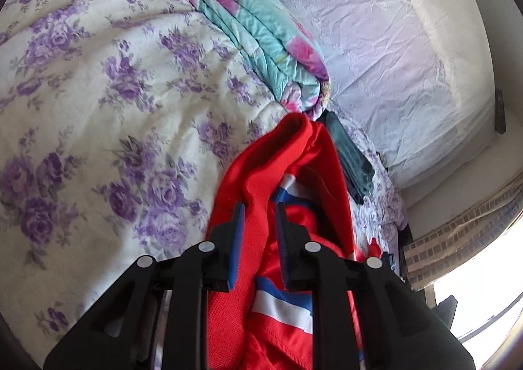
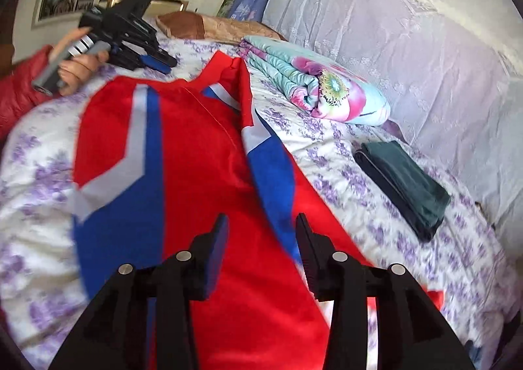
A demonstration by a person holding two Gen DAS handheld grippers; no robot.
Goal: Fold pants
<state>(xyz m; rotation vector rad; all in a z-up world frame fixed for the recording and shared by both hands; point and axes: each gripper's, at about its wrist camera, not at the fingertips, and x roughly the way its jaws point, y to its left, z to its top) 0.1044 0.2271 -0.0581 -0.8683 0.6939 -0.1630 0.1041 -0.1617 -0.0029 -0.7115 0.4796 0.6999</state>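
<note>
The red pants with blue and white stripes (image 2: 196, 147) lie spread on the cream bedspread with purple flowers (image 2: 39, 173), which is the landmark here; in the right wrist view the pants cover the middle of the bedspread, one leg running away toward the far side and the other leg beside it with a raised fold between them; in the left wrist view the red cloth (image 1: 287, 173) is bunched in a ridge that rises up from the bedspread (image 1: 98, 92); the left gripper (image 1: 260, 219) has its two blue-padded fingers on either side of this ridge, with a narrow gap filled by cloth, so it seems to pinch the pants; in the right wrist view this same gripper (image 2: 157, 64) shows at the far end of the pants, held by the person's hand (image 2: 76, 67) in a red sleeve; the right gripper (image 2: 261, 229) hovers over the near part of the pants with its fingers spread apart and nothing between them; a folded quilt in turquoise and pink (image 2: 313, 88) lies on the far part of the bedspread; a folded dark green garment (image 2: 405, 180) lies on the bedspread near its right edge, apart from the pants; beyond the bedspread stands a pale lilac lace cover (image 2: 392, 26).
</note>
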